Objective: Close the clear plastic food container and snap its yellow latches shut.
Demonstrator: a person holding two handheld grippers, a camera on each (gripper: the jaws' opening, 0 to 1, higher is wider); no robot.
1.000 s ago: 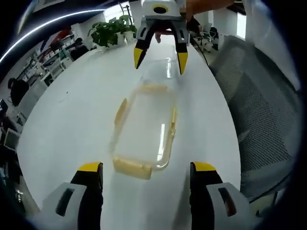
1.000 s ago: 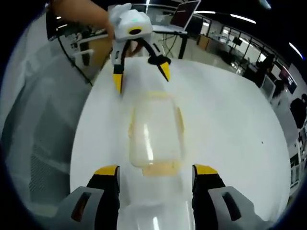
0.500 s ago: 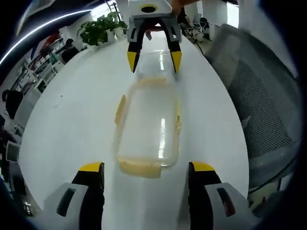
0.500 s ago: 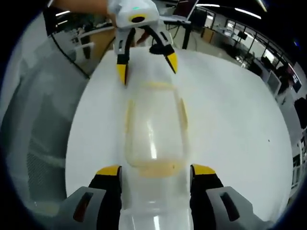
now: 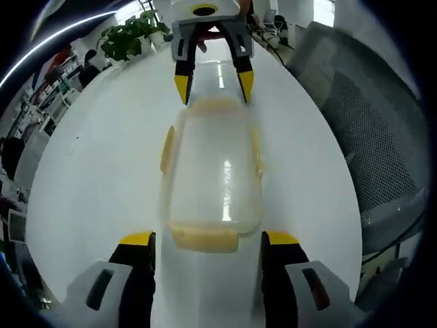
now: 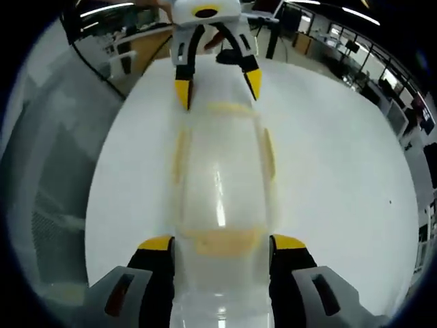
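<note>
A clear plastic container (image 5: 212,171) with yellow latches lies lengthwise on the white table (image 5: 95,171). The side latches (image 5: 167,147) stick outward. My left gripper (image 5: 208,239) is open, its yellow tips flanking the near end latch (image 5: 203,238). The right gripper (image 5: 213,87) faces it at the far end, open, a hand behind it. In the right gripper view the container (image 6: 222,171) runs away from my right gripper (image 6: 222,242), whose tips flank an end latch (image 6: 222,240). The left gripper (image 6: 218,89) stands open at the other end. More clear plastic (image 6: 218,301) lies between the right jaws.
A grey mesh chair (image 5: 372,137) stands close to the table's long edge and is the same chair (image 6: 48,178) in the right gripper view. A potted plant (image 5: 126,37) sits at the table's far end. Office desks and people fill the background.
Both grippers have closed in on the container's two ends, so it looks larger in both views. Each pair of open jaws now flanks an end latch.
</note>
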